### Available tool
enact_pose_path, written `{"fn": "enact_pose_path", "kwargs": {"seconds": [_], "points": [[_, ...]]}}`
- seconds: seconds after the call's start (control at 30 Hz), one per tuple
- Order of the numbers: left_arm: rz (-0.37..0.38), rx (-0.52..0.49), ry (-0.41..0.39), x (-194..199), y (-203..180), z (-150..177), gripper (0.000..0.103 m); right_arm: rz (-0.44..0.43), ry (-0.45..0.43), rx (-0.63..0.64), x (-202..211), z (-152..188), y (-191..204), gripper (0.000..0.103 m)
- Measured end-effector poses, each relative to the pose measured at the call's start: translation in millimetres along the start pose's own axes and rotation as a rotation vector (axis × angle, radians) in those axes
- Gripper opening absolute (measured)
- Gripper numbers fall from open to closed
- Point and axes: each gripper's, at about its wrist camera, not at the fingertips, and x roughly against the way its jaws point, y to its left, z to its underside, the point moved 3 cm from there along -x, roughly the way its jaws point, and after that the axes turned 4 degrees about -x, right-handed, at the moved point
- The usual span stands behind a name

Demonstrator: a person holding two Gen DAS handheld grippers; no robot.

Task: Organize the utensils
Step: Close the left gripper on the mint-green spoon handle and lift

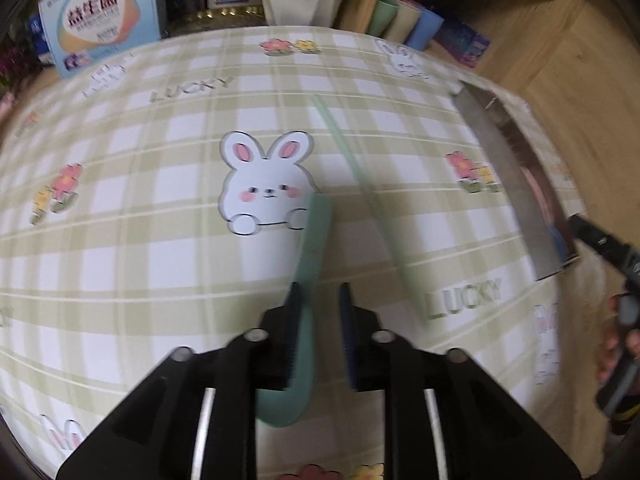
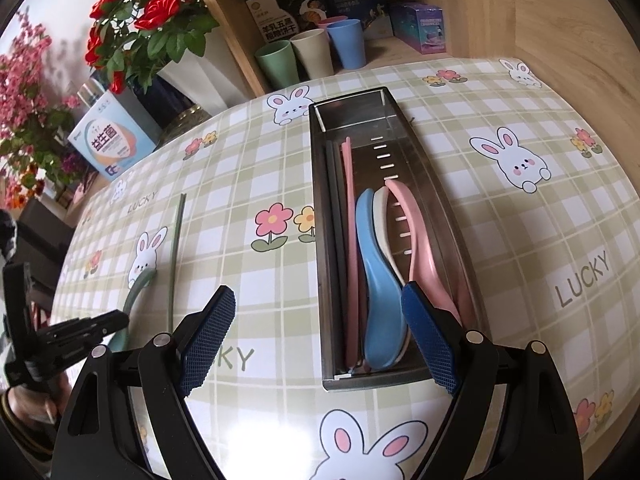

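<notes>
My left gripper (image 1: pixel 320 296) has a green spoon (image 1: pixel 312 248) between its fingers; the left pad touches it, the right pad stands apart. Whether it grips cannot be told. Green chopsticks (image 1: pixel 360 184) lie on the cloth just right of it. In the right wrist view the left gripper (image 2: pixel 116 320) is over the green spoon (image 2: pixel 134 296) beside the green chopsticks (image 2: pixel 176 256). My right gripper (image 2: pixel 320 320) is open and empty, above the near end of a steel tray (image 2: pixel 400 112). The tray holds a blue spoon (image 2: pixel 376 276), a pink spoon (image 2: pixel 420 240), a cream spoon (image 2: pixel 384 216) and pink chopsticks (image 2: pixel 350 220).
A checked rabbit tablecloth (image 2: pixel 520 240) covers the table. Cups (image 2: pixel 312 52), boxes (image 2: pixel 112 140) and flower pots (image 2: pixel 148 20) stand at the far edge against a wooden shelf. The tray's steel side (image 1: pixel 512 176) shows at right in the left wrist view.
</notes>
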Motion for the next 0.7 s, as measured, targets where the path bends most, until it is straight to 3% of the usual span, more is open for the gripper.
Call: {"fn": "enact_pose_path", "kwargs": {"seconds": [0.33,0.7], "points": [[0.007,-0.054,-0.03,-2,5,-11,0.024,0.03,0.013,0.021,-1,3,5,0.082],[0.069,-0.118,-0.012,-17,8,-20,0.025,0.081,0.031,0.067,-5,-1,20,0.082]]}}
